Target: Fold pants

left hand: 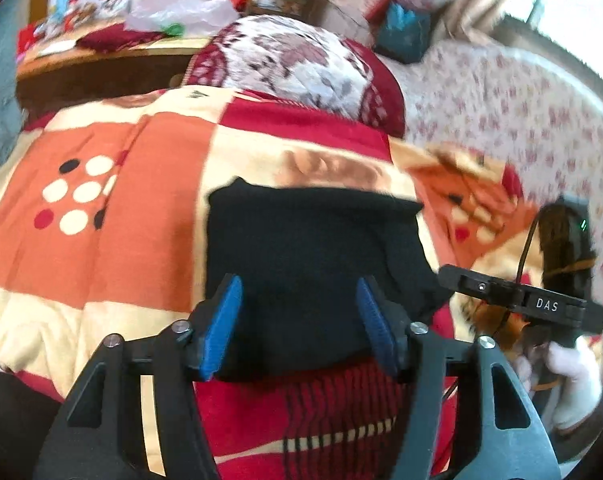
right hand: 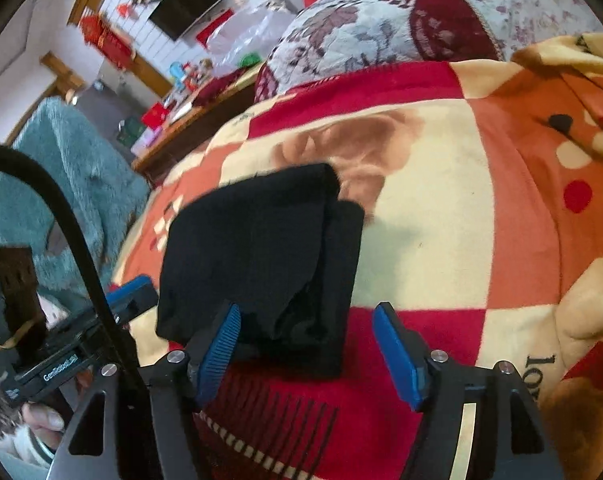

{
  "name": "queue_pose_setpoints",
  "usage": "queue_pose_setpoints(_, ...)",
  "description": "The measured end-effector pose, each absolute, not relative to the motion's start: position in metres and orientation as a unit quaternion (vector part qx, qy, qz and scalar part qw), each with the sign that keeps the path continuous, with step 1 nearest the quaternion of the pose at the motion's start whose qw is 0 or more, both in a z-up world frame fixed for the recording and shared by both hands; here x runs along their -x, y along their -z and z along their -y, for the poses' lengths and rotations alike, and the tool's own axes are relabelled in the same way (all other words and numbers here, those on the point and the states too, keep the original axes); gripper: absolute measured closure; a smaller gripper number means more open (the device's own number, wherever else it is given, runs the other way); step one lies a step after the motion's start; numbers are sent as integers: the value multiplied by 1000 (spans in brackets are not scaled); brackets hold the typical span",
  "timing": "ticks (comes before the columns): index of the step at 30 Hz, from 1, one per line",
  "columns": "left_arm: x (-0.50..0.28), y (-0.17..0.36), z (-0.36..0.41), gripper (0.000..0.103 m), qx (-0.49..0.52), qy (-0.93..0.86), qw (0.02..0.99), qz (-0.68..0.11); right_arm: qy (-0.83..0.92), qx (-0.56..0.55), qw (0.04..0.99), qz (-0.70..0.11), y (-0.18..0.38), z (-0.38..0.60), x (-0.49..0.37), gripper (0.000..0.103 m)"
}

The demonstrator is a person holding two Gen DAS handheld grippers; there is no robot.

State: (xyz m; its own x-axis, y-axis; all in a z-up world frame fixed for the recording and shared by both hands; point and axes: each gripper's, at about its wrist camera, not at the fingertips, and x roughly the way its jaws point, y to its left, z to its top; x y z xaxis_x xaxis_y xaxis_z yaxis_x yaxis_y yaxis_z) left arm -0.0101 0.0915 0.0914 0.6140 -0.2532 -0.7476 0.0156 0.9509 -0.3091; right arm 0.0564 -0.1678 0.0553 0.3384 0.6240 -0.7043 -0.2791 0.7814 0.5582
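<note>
The black pants (left hand: 313,248) lie folded into a compact rectangle on the patterned blanket (left hand: 101,240). My left gripper (left hand: 299,284) hovers over the bundle's near edge, open, its blue pads (left hand: 221,328) well apart and off the cloth. In the right wrist view the pants (right hand: 261,240) show stacked layers with loose folds at the near end. My right gripper (right hand: 307,308) is open too. Its left pad (right hand: 217,356) sits beside the bundle's near corner, and its right pad is over bare blanket (right hand: 441,220).
A floral cushion (left hand: 301,64) lies beyond the blanket, with a floral sheet (left hand: 501,100) to the right. A wooden table (left hand: 101,56) holds plastic bags and clutter. A teal fluffy throw (right hand: 61,168) lies at the left. A white-gloved hand (left hand: 573,376) holds the right-hand tool's black housing (left hand: 521,300).
</note>
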Motion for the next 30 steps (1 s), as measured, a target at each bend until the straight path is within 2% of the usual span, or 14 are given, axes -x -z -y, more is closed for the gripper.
queue_pose_setpoints(3,5,-88,-109,43,153,58,884,-437,-284,-203,792,-501,-53,174,-69,24)
queue_pose_setpoints(15,-21,-39,-128,42,228,87,840,-484,-343,-236,738,-531,-14,153,-91,24)
queue_pose_setpoints(17,-24,-36,-126,38,229,92,839,-484,-356,-237,736,-524,-11,150,-91,17)
queue_pose_setpoints(19,-26,-32,-125,33,233,93,838,-484,-371,-259,730,-512,-9,150,-90,5)
queue_pose_setpoints(22,-28,-28,-124,32,232,96,842,-477,-377,-293,725,-496,-2,156,-87,2)
queue_pose_setpoints(24,-28,-27,-119,30,222,93,851,-468,-377,-291,730,-490,-2,157,-83,4)
queue_pose_setpoints(28,-26,-24,-111,28,206,109,858,-458,-365,-255,748,-492,-5,153,-78,34)
queue_pose_setpoints(30,-24,-26,-107,39,200,107,861,-455,-361,-247,754,-490,-6,152,-76,39)
